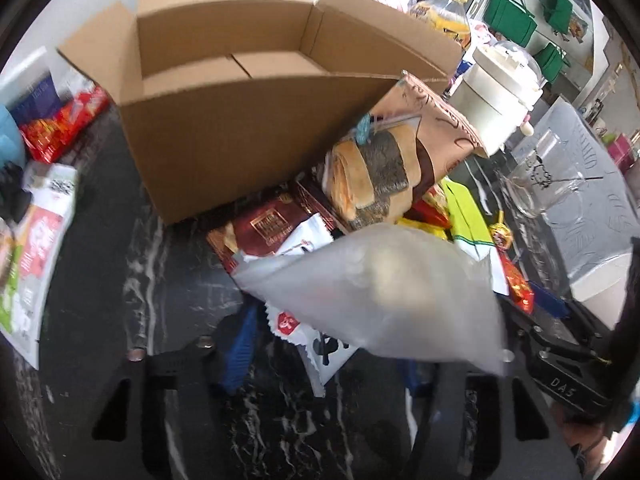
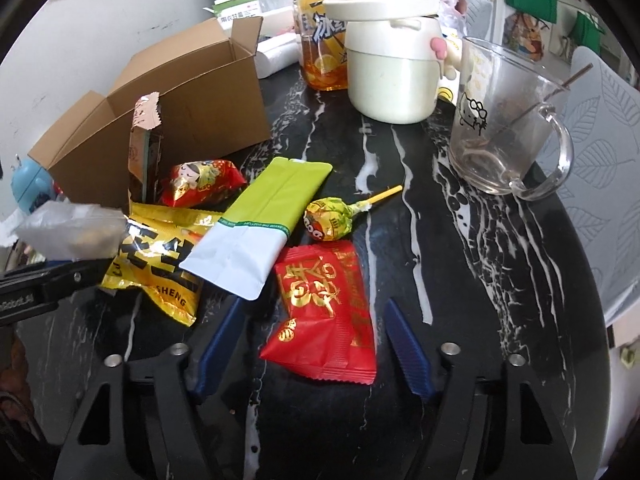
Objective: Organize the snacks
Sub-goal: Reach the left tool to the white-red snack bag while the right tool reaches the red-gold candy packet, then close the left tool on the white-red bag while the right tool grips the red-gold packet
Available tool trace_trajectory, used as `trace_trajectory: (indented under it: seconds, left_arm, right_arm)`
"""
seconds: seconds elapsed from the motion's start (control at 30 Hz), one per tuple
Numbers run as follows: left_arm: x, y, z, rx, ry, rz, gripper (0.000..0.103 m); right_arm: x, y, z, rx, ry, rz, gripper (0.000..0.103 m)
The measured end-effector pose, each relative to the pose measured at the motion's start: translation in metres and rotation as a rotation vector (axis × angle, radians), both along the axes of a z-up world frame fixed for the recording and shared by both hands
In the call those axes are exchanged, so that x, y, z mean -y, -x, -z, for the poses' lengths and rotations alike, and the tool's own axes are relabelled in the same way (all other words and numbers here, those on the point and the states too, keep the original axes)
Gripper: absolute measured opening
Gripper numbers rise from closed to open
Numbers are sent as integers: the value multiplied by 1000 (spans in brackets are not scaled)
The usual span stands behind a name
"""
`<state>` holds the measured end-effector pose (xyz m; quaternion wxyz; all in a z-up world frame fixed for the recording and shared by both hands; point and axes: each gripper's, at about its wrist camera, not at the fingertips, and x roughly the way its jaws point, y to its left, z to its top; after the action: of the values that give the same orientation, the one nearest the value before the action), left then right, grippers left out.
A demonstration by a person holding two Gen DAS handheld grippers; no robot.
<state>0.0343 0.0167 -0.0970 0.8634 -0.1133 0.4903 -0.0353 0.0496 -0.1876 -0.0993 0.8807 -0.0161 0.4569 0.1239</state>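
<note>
Holding: your left gripper (image 1: pixel 320 354) clamps a frosted translucent pouch (image 1: pixel 384 296), long axis toward lower right of frame.
Right gripper (image 2: pixel 316 344): jaws wide, astride red packet (image 2: pixel 324 312).

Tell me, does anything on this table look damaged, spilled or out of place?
Two things stand out. The tall brown snack packet beside the open cardboard box stands upright with its top torn open. The clear glass mug with a cartoon cat print holds brownish dregs and a thin stick. I see no spill.

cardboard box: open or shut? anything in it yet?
Open: the cardboard box has its flaps up, and the visible floor is bare. Snacks still lie outside; the left gripper holds a frosted bag.
</note>
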Motion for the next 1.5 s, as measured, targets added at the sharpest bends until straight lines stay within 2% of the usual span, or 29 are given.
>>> trace_trajectory:
  seconds: [0.03,0.07,0.17,0.27,0.63,0.8,0.87,0.93,1.2,1.5]
  left_arm:
    - [1,-1,0,-1,-5,2,42]
    - [1,1,1,2,2,4,39]
    - [0,5,2,11,14,7,37]
    - [-3,12,2,18,20,12,35]
    - [-7,44,-1,20,36,39,34]
    - [-8,59,-2,11,50,56,33]
    - [-7,64,-4,16,46,57,28]
    - [-8,68,-7,20,63,61,28]
    - [-9,77,-27,74,72,74,27]
    - [-19,81,-61,160,109,82,27]
  right_arm:
    - [-1,1,0,8,15,-2,60]
    - [-2,2,0,13,25,-1,50]
    - [1,3,0,14,9,6,48]
    - [4,8,0,13,2,12,41]
    - [3,37,-5,23,1,-12,35]
    - [3,48,-10,-19,-39,-12,34]
    - [1,55,-12,-26,-47,-20,34]
    - [1,60,-15,-29,-59,-27,34]
    - [-9,74,-35,-8,-117,-99,34]
    - [-32,68,-59,29,-172,-202,34]
